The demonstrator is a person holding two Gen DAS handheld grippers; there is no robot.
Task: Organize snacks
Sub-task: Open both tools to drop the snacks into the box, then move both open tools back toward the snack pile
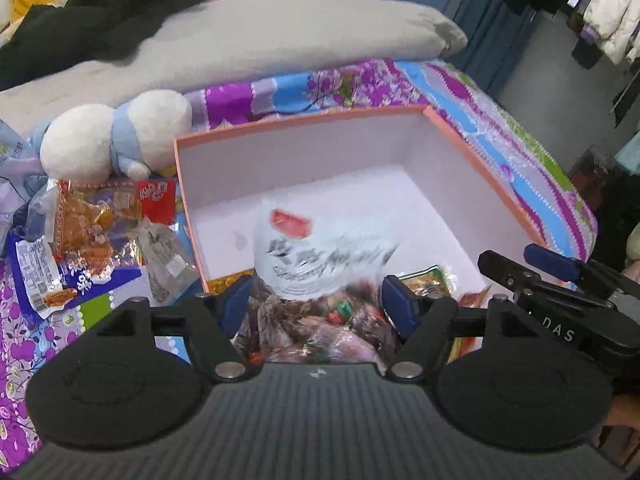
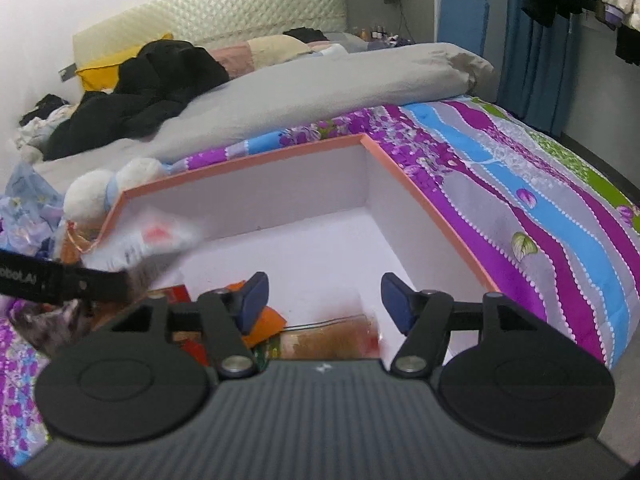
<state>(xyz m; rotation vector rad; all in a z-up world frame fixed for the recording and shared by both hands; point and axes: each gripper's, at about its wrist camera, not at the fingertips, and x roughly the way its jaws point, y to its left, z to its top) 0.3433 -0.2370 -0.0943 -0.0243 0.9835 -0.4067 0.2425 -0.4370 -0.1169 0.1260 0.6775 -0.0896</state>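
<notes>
A pink box (image 1: 304,122) with a white inside lies open on the bed; it also shows in the right wrist view (image 2: 404,172). My left gripper (image 1: 316,304) is open over the box's near left corner, and a clear snack bag with a white label (image 1: 316,256) sits blurred between its fingers. My right gripper (image 2: 324,300) is open and empty above the box's near edge, over a brownish snack pack (image 2: 332,340) and orange packs (image 2: 268,320) inside. It also shows in the left wrist view (image 1: 532,260). The bag appears at the left in the right wrist view (image 2: 156,236).
Several loose snack packs (image 1: 88,232) lie on the floral sheet (image 1: 520,148) left of the box. A white and blue plush toy (image 1: 116,136) lies behind them. A grey duvet (image 1: 260,40) and black clothes (image 1: 100,12) fill the back. The bed edge runs along the right.
</notes>
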